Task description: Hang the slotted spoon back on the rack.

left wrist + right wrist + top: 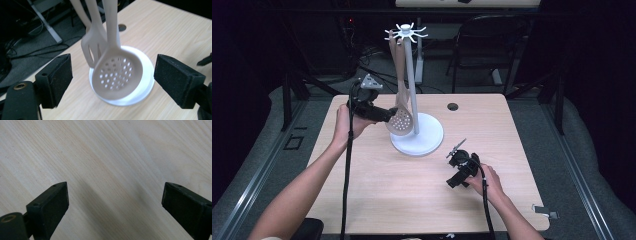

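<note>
Skimmer, beige plastic with a round perforated bowl (116, 75) and a long slim handle, is the item we list as in hand: it hangs bowl-down from the white utensil stand (412, 85), its long axis near vertical and leaning slightly, the bowl low against the stand's pole and just above the round white base (147, 82). Largest first, we record the pale wood-grain table (377, 200), matt and rectangular, with a small dark grommet hole (453, 106) toward its far edge. Next comes the stand, a slender white pole topped by a spoked ring of hooks (406, 32) and seated on a smooth disc. Behind the skimmer we note a second beige utensil, a slotted turner (91, 47), hanging from the same ring. Our left gripper (384, 115) sits level, just beside the bowl on its left in the high view; in the left gripper view the bowl lies dead ahead between the two black padded jaws, which stand wide and touch nothing. Our right gripper (457, 172) rests well apart on the near right of the table, jaws likewise spread wide over bare wood. We judge the left hand the nearer.
</note>
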A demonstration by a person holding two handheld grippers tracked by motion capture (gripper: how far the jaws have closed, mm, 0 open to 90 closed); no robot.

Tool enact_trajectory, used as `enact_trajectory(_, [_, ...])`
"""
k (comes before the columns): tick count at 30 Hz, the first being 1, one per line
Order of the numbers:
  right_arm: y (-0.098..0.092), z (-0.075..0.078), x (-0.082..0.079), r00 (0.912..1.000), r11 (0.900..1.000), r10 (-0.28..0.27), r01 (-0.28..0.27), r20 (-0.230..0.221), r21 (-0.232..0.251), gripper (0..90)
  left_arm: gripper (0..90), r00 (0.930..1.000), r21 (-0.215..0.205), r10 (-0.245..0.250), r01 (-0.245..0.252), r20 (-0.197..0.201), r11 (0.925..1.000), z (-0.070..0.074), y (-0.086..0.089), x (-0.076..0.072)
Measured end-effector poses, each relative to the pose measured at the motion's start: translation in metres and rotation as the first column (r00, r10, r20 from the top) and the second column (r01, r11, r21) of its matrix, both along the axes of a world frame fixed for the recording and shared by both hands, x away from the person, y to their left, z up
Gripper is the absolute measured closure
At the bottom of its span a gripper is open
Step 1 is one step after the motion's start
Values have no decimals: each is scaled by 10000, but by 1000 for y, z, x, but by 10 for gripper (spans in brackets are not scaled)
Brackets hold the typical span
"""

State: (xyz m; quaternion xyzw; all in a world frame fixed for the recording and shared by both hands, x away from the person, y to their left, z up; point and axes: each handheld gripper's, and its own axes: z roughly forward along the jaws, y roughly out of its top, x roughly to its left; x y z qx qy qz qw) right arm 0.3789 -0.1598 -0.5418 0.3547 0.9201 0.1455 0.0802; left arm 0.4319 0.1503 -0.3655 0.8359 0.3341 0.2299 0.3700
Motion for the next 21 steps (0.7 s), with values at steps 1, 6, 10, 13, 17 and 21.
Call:
enact_trajectory(1, [0,0,0,10000,10000,-4,4,-6,11,69,146,10000,63,35,-34,-30,10000,-5,2,-2])
enact_trajectory(6, [0,-1,-1,10000,9999,-47,47,-9,127,69,137,9983,246,203,-190,-545,9995,-31,16,-11])
enact_trajectory(10, [0,0,0,10000,10000,-5,5,-20,59,70,134,9950,104,432,-424,-896,9990,-50,27,-18])
enact_trajectory(13, [0,0,0,10000,10000,-13,13,-7,52,69,127,9920,-32,548,-555,-1134,9985,-64,34,-24])
enact_trajectory(17, [1,0,-1,10000,10000,-32,32,21,39,68,126,9863,60,442,-438,-1589,9990,-86,40,-30])
enact_trajectory(21, [0,1,-1,10000,10000,-36,36,53,-33,68,114,9806,107,587,-577,-1869,9983,-104,47,-35])
